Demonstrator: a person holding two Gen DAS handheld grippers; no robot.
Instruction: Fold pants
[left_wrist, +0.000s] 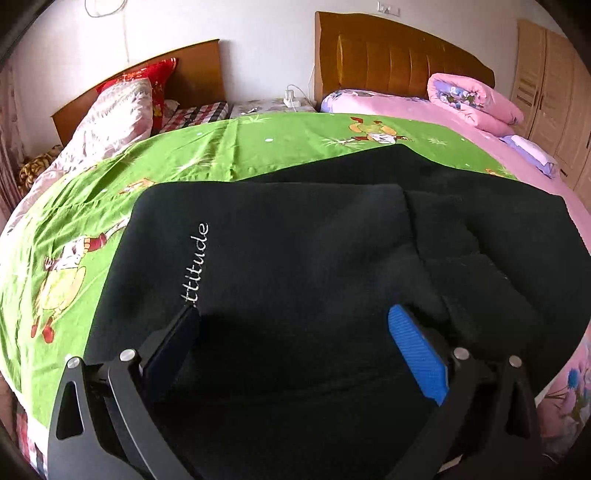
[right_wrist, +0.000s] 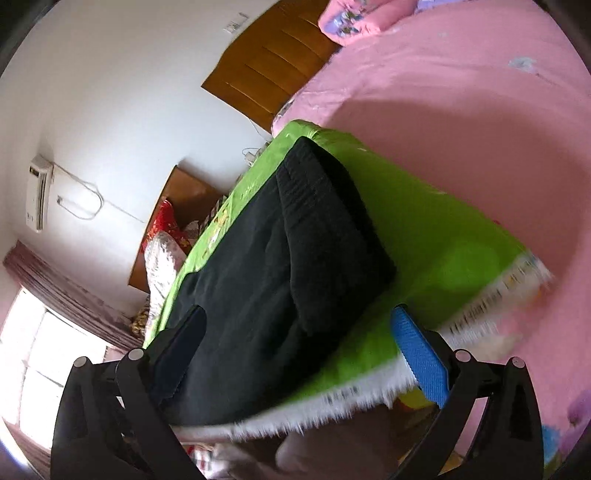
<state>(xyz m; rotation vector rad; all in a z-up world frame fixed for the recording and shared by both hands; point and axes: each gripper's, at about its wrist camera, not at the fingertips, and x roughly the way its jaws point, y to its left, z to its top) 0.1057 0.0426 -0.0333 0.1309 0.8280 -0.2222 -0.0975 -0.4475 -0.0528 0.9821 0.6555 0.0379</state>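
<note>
Pants (left_wrist: 314, 280): black, fleecy matte knit, folded over into a thick slab with a rounded fold edge; white script lettering runs along one panel. They lie flat on the green sheet (left_wrist: 221, 155), a thin printed cotton with cartoon figures and light creases.

My left gripper (left_wrist: 291, 321): fingers spread wide, one ribbed blue pad (left_wrist: 417, 354) and one dark pad, both just over the black cloth, nothing pinched between them.

My right gripper (right_wrist: 299, 325): fingers fully apart and empty, view rolled and motion-blurred; pants lie beyond the tips on the green sheet.

Surface: green sheet spread over a bed with a pink cover (left_wrist: 399, 110). Room: brown padded headboard (left_wrist: 388, 59), folded pink quilt (left_wrist: 476, 99), red pillow (left_wrist: 155, 81), pale wooden wardrobe (left_wrist: 554, 85), white wall.
</note>
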